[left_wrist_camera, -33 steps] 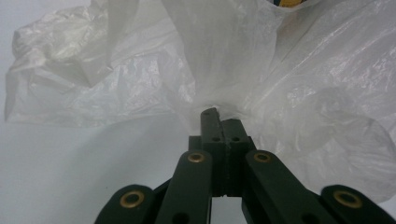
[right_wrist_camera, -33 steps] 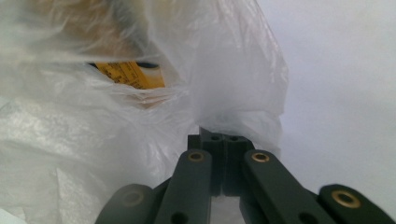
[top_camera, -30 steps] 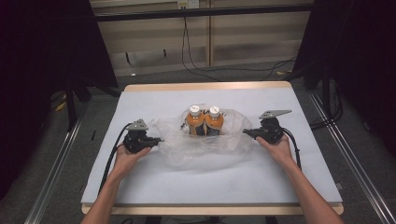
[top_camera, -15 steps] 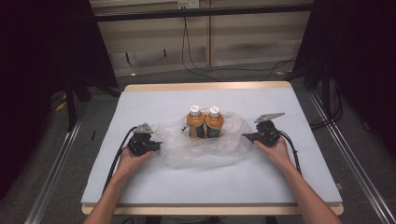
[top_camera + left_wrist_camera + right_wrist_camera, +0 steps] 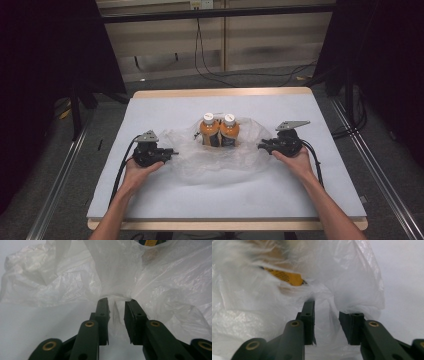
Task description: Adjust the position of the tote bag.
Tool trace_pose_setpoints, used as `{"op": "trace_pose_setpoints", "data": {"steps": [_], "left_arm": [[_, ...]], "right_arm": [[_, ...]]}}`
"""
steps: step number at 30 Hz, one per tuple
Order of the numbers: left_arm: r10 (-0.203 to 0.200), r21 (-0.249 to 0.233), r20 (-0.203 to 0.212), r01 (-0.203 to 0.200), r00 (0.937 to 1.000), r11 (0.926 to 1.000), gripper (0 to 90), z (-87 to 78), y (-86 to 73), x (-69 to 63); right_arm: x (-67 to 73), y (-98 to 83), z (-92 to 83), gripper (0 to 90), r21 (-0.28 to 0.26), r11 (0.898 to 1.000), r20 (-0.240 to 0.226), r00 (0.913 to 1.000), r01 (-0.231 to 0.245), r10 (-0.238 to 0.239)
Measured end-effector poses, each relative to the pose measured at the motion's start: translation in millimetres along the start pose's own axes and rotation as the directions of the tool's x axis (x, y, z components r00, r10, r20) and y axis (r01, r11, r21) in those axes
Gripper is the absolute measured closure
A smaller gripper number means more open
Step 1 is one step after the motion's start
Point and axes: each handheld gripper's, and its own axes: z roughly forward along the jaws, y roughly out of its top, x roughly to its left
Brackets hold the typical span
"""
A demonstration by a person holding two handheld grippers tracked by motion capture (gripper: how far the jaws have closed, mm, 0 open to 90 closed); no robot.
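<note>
Two orange bottles point(image 5: 210, 132) point(image 5: 229, 131) with white caps stand upright side by side at the table's middle. A crumpled clear plastic bag point(image 5: 215, 165) spreads around their bases. My left gripper point(image 5: 171, 151) lies at the bag's left edge. In the left gripper view my left gripper point(image 5: 116, 301) is open by a narrow gap, with a thin fold of the bag point(image 5: 162, 285) loose between its jaws. My right gripper point(image 5: 261, 146) lies at the bag's right edge. My right gripper point(image 5: 332, 307) is open wider, with the bag point(image 5: 249, 315) bulging into the gap. A yellow bottle label point(image 5: 287, 277) shows through the film.
The table point(image 5: 150, 210) has a white cover and a wooden rim. Bare cover lies in front of the bag and along both sides. Black curtains flank the table. Cables point(image 5: 210, 70) trail on the floor behind it. Metal rails point(image 5: 370, 170) run along the floor at its sides.
Both hands have sunk slightly toward the table, and the bag's sides have slumped flatter around the bottles. The bottles have not moved.
</note>
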Motion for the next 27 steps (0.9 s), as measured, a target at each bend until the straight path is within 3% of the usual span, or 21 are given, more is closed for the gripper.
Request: {"op": "trace_pose_setpoints", "data": {"steps": [1,4,10,14,20,27], "left_arm": [[-0.006,-0.027,0.02,0.007,0.9998,0.9996,67.0,-4.9,0.3,-1.6],[0.0,-0.063,0.008,0.001,1.0,0.998,59.0,-21.0,1.7,-8.2],[-0.002,-0.1,-0.017,0.0,0.9998,0.995,51.6,-47.1,-5.3,-11.2],[-0.031,-0.198,-0.031,0.024,0.999,0.9799,51.7,-66.9,-4.5,-10.4],[-0.013,-0.215,-0.025,0.007,0.9996,0.9766,56.3,-62.7,9.1,-16.0],[0.034,-0.226,-0.008,-0.035,0.9994,0.9736,60.0,-47.7,41.4,-22.7]], "right_arm": [[1.5,0.7,-2.2,57.6,-0.006,1.0,-0.007,1.0,-0.002,0.002],[9.2,5.1,-13.9,46.7,-0.039,0.999,-0.033,0.9995,0.002,-0.003],[16.5,4.9,-29.3,37.4,-0.06,0.998,-0.038,0.9993,0.001,-0.003],[21.5,5.9,-47.7,29.0,-0.103,0.995,-0.041,0.9992,-0.004,0.0],[28.6,14.9,-64.7,28.5,-0.171,0.985,-0.045,0.999,-0.002,-0.006],[29.3,33.6,-74.0,29.8,-0.215,0.977,-0.04,0.9991,0.005,-0.014]]}}
